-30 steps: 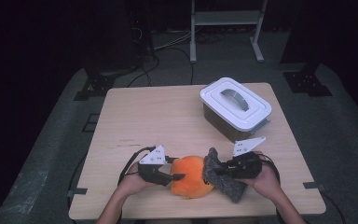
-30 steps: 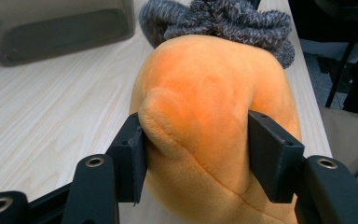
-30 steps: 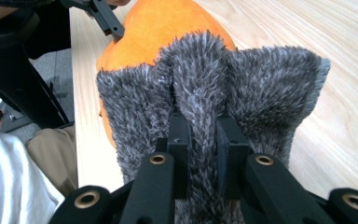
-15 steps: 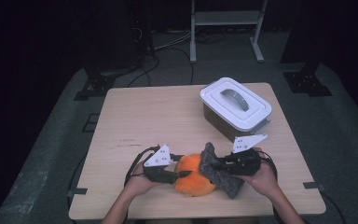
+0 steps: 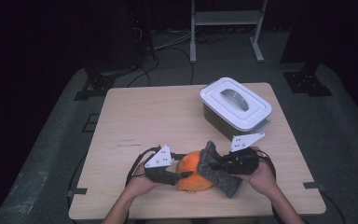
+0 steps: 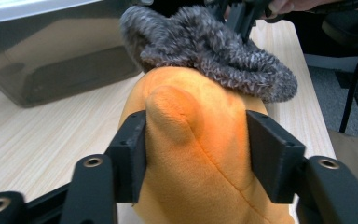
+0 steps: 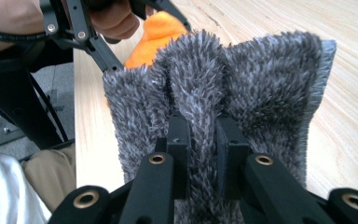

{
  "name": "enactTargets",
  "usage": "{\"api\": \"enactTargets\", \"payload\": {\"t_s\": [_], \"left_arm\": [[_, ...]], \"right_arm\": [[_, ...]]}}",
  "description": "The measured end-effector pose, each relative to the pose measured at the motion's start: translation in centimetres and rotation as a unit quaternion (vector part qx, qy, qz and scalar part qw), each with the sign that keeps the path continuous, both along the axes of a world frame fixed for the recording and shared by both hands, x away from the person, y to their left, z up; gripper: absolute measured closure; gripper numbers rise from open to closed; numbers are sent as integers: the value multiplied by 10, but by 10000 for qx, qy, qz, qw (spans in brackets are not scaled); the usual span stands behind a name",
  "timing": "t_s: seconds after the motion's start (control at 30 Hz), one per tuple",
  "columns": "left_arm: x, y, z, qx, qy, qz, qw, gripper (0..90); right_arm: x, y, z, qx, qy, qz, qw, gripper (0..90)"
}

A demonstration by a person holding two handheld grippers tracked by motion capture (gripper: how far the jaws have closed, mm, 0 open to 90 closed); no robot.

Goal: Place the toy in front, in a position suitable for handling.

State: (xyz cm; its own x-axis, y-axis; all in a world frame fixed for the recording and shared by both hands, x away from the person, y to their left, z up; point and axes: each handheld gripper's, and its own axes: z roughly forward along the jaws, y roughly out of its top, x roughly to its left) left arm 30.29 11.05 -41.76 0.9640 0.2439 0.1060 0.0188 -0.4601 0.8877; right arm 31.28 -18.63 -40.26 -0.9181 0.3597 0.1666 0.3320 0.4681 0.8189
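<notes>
An orange plush toy (image 5: pixel 193 176) lies on the table near its front edge. My left gripper (image 5: pixel 184 173) comes at it from the left. In the left gripper view the plush (image 6: pixel 191 154) fills the gap and both pads (image 6: pixel 130 149) press on it; my left gripper (image 6: pixel 196 135) has just been opening its jaws a little. A grey furry cloth (image 5: pixel 221 175) drapes over the plush's right side. My right gripper (image 5: pixel 214 164) is shut on a fold of it. In the right gripper view the fur (image 7: pixel 261 79) bunches between the jaws of my right gripper (image 7: pixel 203 135), with the plush (image 7: pixel 156 28) behind.
A dark box with a white handled lid (image 5: pixel 235 105) stands at the back right of the wooden table (image 5: pixel 144 116); its wall (image 6: pixel 51 60) lies just beyond the plush. Both hands rest at the table's front edge. Bare wood spreads to the left and back.
My left gripper has edged slightly right against the plush. The grey cloth and the right hand have stayed where they were.
</notes>
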Motion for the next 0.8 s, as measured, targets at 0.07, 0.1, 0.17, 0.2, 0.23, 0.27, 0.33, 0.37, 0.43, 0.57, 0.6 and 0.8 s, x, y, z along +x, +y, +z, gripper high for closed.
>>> {"api": "enactTargets", "payload": {"t_s": [0.07, 0.1, 0.17, 0.2, 0.23, 0.27, 0.33, 0.37, 0.43, 0.57, 0.6, 0.8], "left_arm": [[-1, -2, 0, 10, -42, -34, 10000, 443], [-2, -3, 1, -13, -42, -115, 9999, 448], [-5, -6, 2, -23, -117, -245, 9996, 454], [-9, -9, 3, 32, -243, -350, 9991, 457], [-9, -9, 4, 103, -287, -358, 9989, 458], [-9, -9, 4, 103, -287, -358, 9989, 459], [-9, -8, 3, 89, -258, -355, 9990, 459], [-9, -7, 2, 62, -233, -355, 9991, 459], [-9, -7, 2, 77, -262, -400, 9988, 458], [-13, -13, 4, 86, -371, -560, 9977, 456], [-14, -15, 4, 102, -380, -583, 9975, 456], [-12, -11, 3, 147, -346, -513, 9980, 462]], "right_arm": [[-1, 0, 3, 18, -56, -22, 10000, 778], [-3, 1, 5, 37, -118, -27, 9999, 779], [-8, 6, 17, 200, -302, 54, 9993, 779], [-10, 9, 20, 199, -355, 98, 9991, 778], [-11, 12, 21, 150, -393, 153, 9990, 778], [-12, 13, 20, 40, -450, 188, 9988, 778], [-10, 11, 18, -20, -364, 184, 9992, 778], [-10, 11, 18, -20, -364, 184, 9992, 778], [-7, 5, 15, -101, -316, 132, 9994, 778], [-9, 6, 21, 115, -348, 97, 9993, 779], [-12, 13, 26, 128, -447, 143, 9988, 779], [-9, 12, 21, 44, -457, 101, 9989, 779]]}}
